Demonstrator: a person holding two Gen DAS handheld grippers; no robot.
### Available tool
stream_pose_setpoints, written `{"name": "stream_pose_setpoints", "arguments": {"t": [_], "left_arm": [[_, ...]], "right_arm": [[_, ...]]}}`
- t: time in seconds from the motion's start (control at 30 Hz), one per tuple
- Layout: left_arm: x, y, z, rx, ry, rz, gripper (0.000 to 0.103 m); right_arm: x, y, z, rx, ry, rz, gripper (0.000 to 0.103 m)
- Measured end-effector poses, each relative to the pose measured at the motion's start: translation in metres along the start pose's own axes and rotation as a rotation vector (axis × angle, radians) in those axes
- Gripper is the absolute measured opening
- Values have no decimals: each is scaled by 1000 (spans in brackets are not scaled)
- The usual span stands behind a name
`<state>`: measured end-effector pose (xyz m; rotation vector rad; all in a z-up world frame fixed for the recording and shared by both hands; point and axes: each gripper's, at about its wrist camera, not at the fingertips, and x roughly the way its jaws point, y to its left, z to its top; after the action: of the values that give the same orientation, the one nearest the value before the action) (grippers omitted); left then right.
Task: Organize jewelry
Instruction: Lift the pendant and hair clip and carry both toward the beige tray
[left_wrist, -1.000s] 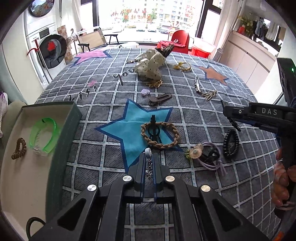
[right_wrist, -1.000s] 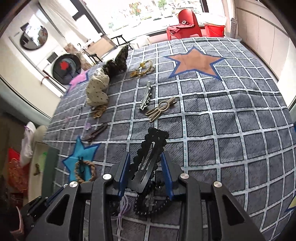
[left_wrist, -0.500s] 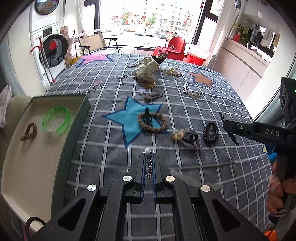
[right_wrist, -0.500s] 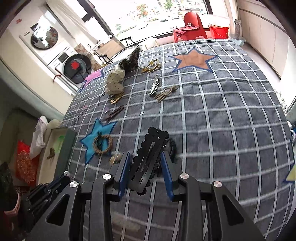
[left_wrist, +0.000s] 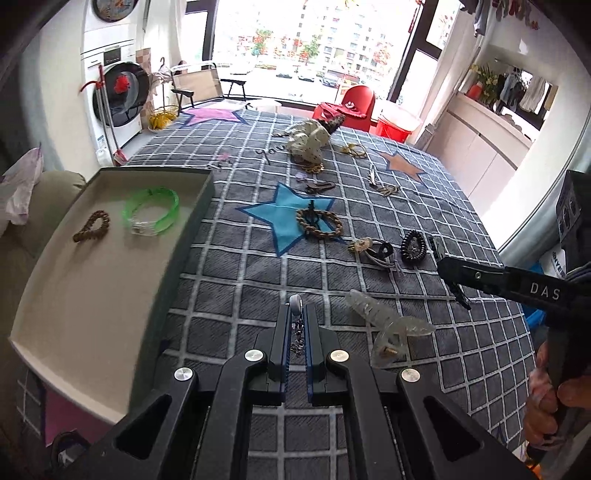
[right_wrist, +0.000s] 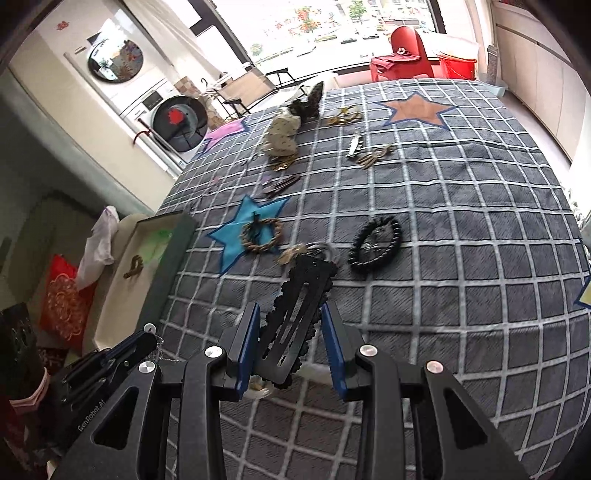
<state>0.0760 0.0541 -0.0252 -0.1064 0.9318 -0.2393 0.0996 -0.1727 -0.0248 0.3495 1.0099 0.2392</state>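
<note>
Two grippers hovering over a checked bedspread (left_wrist: 424, 354). Left gripper (left_wrist: 296, 325) pinching a thin silver chain (left_wrist: 296, 332) between nearly closed fingers, tray (left_wrist: 192, 236) lying off to its left. Right gripper (right_wrist: 290, 339) clamping a black scalloped hair clip (right_wrist: 299, 314), tilted, with a beaded bracelet (right_wrist: 375, 245) lying just ahead.

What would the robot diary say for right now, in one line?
left gripper: shut on small chain | right gripper: shut on black hair clip | tray: green bracelet, brown bracelet
</note>
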Motion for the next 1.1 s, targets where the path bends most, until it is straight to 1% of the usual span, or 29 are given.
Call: {"name": "stream_pose_setpoints", "arguments": {"t": [0.33,0.57,0.83,1.1], "left_arm": [[-30,41,-5,-43,-53,30,8],[-44,86,-3,-93,-85,86,8],[-46,148,-1,-174,-95,163,8],[-31,201,9,-239,-78,213,8]], "right_arm": [[1,55,-2,-88,0,26,37],[13,104,5,-166,13,53,37],[45,163,13,-248,57,105,37],[97,229,24,-350,131,160,37]]}}
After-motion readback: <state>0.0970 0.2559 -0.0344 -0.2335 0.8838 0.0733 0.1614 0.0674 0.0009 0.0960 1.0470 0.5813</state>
